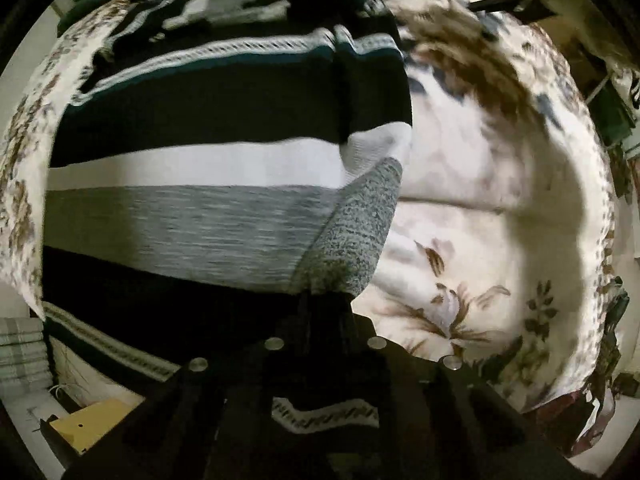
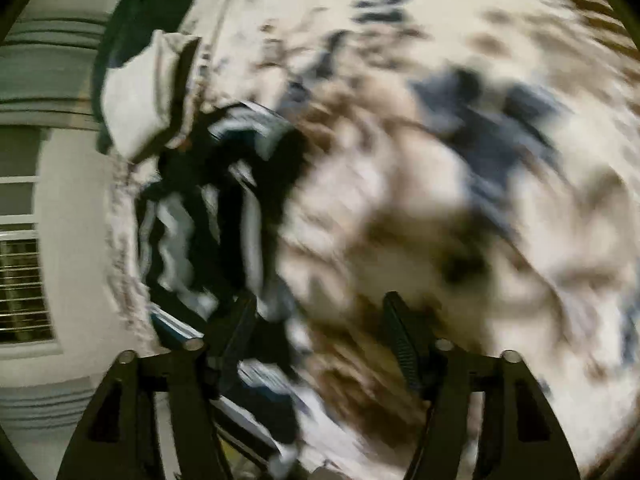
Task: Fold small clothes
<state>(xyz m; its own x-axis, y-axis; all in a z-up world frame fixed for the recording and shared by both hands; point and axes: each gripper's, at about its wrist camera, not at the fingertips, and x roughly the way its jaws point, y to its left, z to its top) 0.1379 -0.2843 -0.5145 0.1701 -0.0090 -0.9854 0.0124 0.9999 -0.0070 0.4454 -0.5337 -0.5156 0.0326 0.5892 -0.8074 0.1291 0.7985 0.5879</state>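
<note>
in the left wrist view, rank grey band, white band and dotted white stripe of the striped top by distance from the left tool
1. Grey band, pinched at the left tool, centre.
2. White band, just above the grey.
3. Dotted white stripe, farthest, near the top.

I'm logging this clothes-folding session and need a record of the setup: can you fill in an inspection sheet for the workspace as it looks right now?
Surface: floral bedspread, cream with brown and blue-grey print, rumpled.
Job's things: striped garment in black, white, grey and teal bands, spread on the bedspread; one grey edge is folded over beside the left gripper.
Clutter: white cloth lying beyond the garment; yellow box off the bed's edge.
Grippers: left gripper shut on the garment's grey edge; right gripper open, nothing between its fingers, view blurred.
Cables: nothing seen.
Surroundings: window blinds and a pale wall.
</note>
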